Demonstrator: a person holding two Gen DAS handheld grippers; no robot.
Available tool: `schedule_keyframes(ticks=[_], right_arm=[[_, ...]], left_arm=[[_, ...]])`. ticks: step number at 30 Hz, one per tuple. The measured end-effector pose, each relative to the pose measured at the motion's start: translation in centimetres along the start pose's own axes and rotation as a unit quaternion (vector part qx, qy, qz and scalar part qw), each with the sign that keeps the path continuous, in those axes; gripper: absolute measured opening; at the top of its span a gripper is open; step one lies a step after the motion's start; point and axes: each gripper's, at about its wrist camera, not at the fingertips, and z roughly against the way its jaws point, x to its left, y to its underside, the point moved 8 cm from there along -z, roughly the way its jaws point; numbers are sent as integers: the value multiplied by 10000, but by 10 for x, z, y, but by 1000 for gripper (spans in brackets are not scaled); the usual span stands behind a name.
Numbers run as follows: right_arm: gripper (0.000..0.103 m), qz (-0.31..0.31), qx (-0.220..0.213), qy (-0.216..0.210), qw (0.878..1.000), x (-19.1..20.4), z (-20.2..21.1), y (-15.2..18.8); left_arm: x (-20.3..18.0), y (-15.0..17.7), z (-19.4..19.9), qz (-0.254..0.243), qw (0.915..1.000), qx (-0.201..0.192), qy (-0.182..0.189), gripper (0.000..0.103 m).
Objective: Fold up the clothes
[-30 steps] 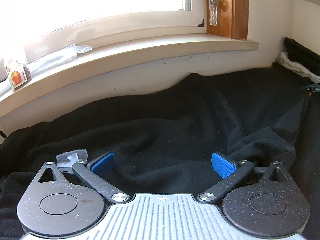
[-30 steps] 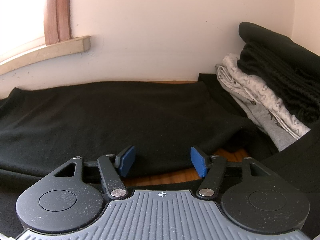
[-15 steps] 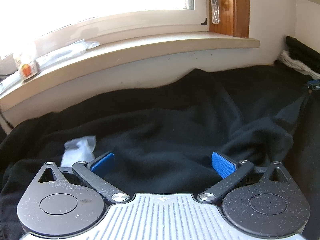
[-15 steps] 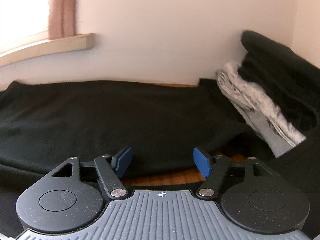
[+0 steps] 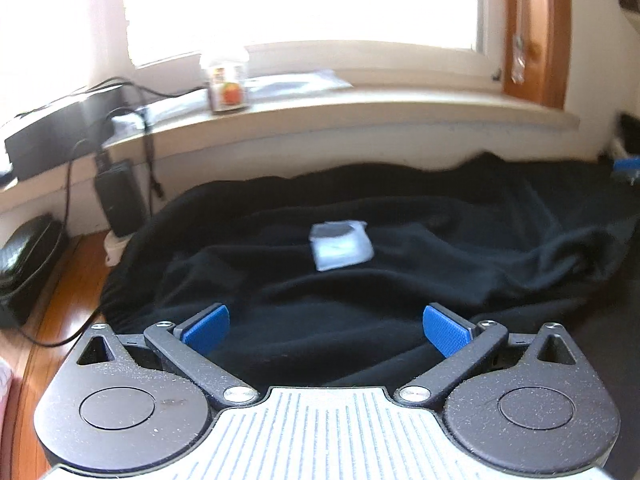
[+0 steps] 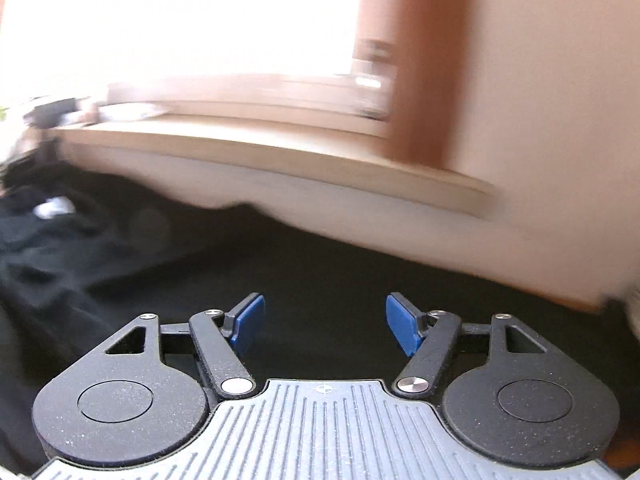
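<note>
A large black garment (image 5: 360, 264) lies spread and rumpled on the wooden floor under the window sill. A white label (image 5: 340, 246) shows near its middle. My left gripper (image 5: 326, 330) hovers over the garment's near edge, open, with nothing between its blue pads (image 5: 206, 328). The right wrist view is blurred by motion. There the same black garment (image 6: 320, 272) fills the lower half, with the white label (image 6: 54, 208) far to the left. My right gripper (image 6: 324, 322) stands open above the cloth, and nothing sits between its blue pads (image 6: 402, 326).
A window sill (image 5: 360, 116) runs along the back wall with a small jar (image 5: 228, 88) on it. A black box (image 5: 56, 136) with cables and a power adapter (image 5: 120, 196) sit at the left, over bare wooden floor (image 5: 60, 300). A dark case (image 5: 28, 248) lies at far left.
Both grippers have swung leftward: the left view now takes in the jar, cables and floor, with the label nearer the middle. The right view has left the folded pile and faces the window.
</note>
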Motion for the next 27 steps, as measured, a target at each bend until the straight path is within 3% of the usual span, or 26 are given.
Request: schedule_keyframes(ticks=[5, 11, 12, 14, 15, 16, 20, 23, 27], right_arm=[[67, 116, 124, -373, 9992, 35, -19, -2], [67, 115, 232, -539, 9982, 41, -18, 14], [67, 77, 220, -550, 9982, 39, -16, 17], [67, 26, 196, -541, 9983, 34, -12, 21], [67, 11, 184, -531, 9984, 33, -10, 23], [66, -8, 169, -531, 9984, 32, -8, 25], [66, -70, 146, -548, 9984, 29, 0, 35], [66, -69, 212, -474, 9986, 26, -1, 46], [66, -274, 128, -499, 9983, 19, 4, 48]], left_arm=[[-2, -6, -1, -100, 9998, -79, 164, 103], [-49, -23, -18, -274, 9963, -274, 763, 100], [-60, -28, -22, -330, 9951, -323, 868, 95], [-84, -38, -32, -423, 9924, -382, 1088, 77], [-95, -42, -37, -464, 9908, -397, 1205, 55], [-105, -47, -44, -475, 9895, -355, 1322, 48], [-134, -62, -67, -521, 9861, -290, 1554, 41], [-142, -66, -74, -674, 9861, -297, 1491, 41], [-101, -57, -74, -724, 9937, -229, 824, 41]])
